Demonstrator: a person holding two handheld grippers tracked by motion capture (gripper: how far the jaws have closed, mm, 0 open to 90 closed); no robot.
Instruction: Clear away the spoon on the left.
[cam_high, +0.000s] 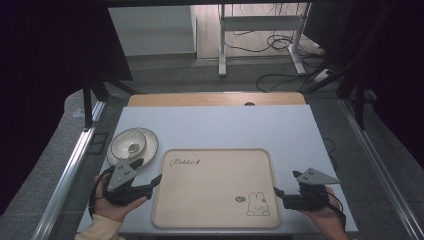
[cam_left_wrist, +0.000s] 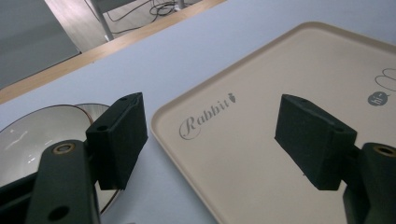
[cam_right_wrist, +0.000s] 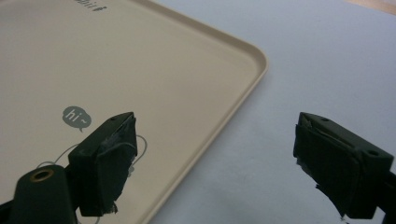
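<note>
The beige tray (cam_high: 216, 187) is lying in the middle of the grey table (cam_high: 220, 125). The left gripper (cam_high: 152, 181) is straddling its left rim and the right gripper (cam_high: 278, 192) its right rim; both are gaping wide, gripping nothing. The stacked dishes (cam_high: 132, 145) are sitting just left.

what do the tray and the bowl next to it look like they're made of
Tray: likely plastic or melamine, matte beige with a raised rim moulded in one piece and printed rabbit artwork; no grain or gloss.
Bowl: looks like glazed ceramic, glossy white with bright reflections and a thin dark rim line. It seems to sit on a matching plate, probably the same material.
</note>
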